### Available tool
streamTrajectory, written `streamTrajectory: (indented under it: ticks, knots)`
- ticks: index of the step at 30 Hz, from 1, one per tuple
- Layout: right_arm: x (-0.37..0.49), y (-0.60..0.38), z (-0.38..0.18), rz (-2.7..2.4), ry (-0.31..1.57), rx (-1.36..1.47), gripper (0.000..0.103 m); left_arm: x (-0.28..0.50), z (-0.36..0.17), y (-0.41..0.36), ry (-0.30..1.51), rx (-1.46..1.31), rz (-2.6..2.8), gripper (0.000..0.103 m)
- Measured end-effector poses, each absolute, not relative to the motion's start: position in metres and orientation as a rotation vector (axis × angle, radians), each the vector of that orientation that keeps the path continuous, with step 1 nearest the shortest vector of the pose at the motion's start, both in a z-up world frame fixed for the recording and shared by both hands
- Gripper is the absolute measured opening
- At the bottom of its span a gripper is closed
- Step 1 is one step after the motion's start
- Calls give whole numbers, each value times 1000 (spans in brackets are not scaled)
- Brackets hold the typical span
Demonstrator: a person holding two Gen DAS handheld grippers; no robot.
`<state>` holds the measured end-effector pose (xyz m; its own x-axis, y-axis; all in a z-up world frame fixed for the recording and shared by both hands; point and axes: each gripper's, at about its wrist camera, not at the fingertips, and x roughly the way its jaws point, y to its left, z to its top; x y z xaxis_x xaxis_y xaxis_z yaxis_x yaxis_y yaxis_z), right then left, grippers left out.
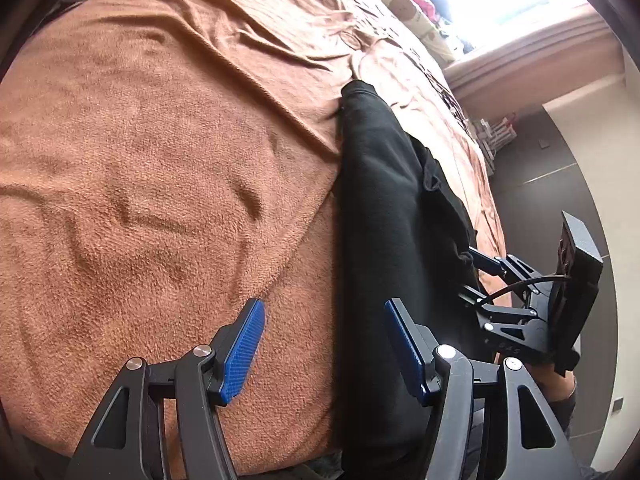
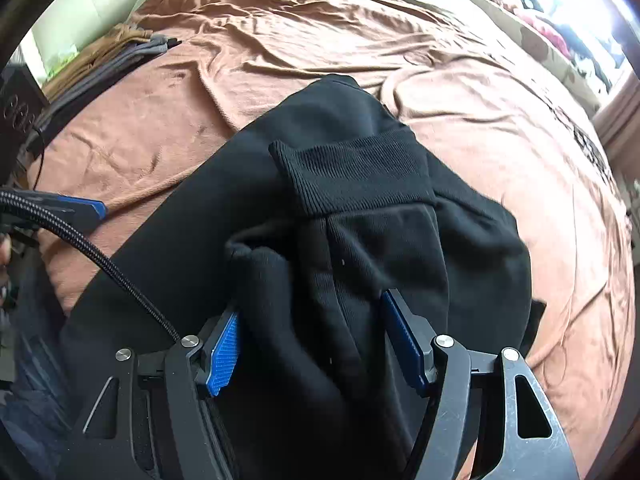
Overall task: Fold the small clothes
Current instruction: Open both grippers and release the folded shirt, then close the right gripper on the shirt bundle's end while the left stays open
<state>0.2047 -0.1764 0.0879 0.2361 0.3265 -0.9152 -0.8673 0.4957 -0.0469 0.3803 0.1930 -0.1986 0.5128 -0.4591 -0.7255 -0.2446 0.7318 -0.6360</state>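
Note:
A black sweatshirt (image 1: 384,200) lies in a long folded strip on the brown blanket (image 1: 160,160); in the right wrist view the sweatshirt (image 2: 360,240) shows a ribbed cuff (image 2: 352,176) folded on top. My left gripper (image 1: 325,332) is open, one blue pad over the blanket and the other over the garment's near edge, gripping nothing. My right gripper (image 2: 312,340) points down onto the garment, open, with a bulge of black cloth between its fingers. In the left wrist view the right gripper (image 1: 478,278) sits at the strip's right edge. A left fingertip (image 2: 94,208) shows at far left.
A stack of folded brown and grey clothes (image 2: 120,52) lies at the bed's far left corner beside a black box (image 2: 16,116). A braided cable (image 2: 100,256) crosses the left side. Dark floor (image 1: 540,184) drops off past the bed's right edge, and cluttered bedding (image 2: 560,36) lies under the window.

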Motion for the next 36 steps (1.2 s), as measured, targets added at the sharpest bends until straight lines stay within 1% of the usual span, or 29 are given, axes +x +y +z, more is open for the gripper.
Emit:
streamTrajectory:
  ticks: [2, 3, 4, 6, 8, 14, 22, 23, 27, 36]
  knots:
    - [209, -179, 86, 902, 1030, -614, 62, 383, -199, 191, 1055, -772, -148, 64]
    - [212, -184, 87, 892, 1032, -593, 50, 385, -200, 189, 1058, -770, -150, 64]
    - [216, -187, 88, 889, 1035, -574, 43, 386, -200, 187, 1061, -767, -152, 64]
    - [223, -199, 94, 871, 1047, -516, 25, 389, -201, 185, 1067, -765, -154, 64]
    - [230, -210, 101, 872, 1048, -462, 18, 388, -202, 182, 1073, -760, -157, 64]
    - [251, -243, 116, 815, 1045, -296, 16, 393, -202, 172, 1092, -745, -157, 64]
    - [273, -287, 115, 752, 1042, -125, 16, 399, -197, 167, 1103, -712, -135, 64]
    - [276, -294, 115, 745, 1041, -104, 11, 400, -196, 166, 1105, -710, -133, 64]
    - [286, -317, 106, 721, 1048, -26, 9, 401, -195, 164, 1113, -698, -120, 64]
    - [304, -351, 70, 617, 1124, 84, 10, 405, -190, 164, 1126, -672, -97, 64]
